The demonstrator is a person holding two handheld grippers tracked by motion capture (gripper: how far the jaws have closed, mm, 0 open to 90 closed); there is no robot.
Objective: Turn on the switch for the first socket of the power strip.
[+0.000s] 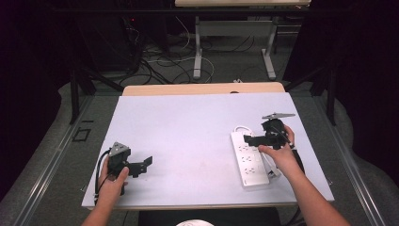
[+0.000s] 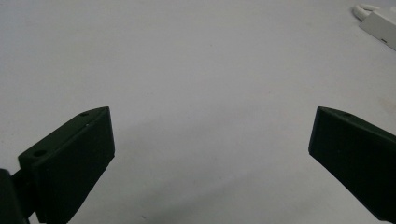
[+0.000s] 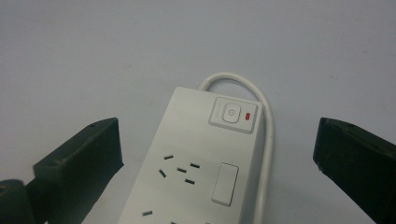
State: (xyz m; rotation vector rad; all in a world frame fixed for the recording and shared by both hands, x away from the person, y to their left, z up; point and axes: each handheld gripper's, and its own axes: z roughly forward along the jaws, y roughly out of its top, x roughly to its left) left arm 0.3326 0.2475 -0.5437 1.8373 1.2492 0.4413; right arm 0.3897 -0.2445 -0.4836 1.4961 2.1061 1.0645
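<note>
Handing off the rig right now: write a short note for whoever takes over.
Left gripper: open, holding nothing, low over the bare table at its left.
Right gripper: open, jaws either side of the power strip at its switch end, not gripping.
Power strip lies flat at the table's right, its cable looping round the end; a red mark shows beside the switch.
Done: approach. Left: grip or press, judging by the pose.

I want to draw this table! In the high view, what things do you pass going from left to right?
Left tool, open, on the left → bare white table → white power strip → right tool, open, over the strip's far end.
</note>
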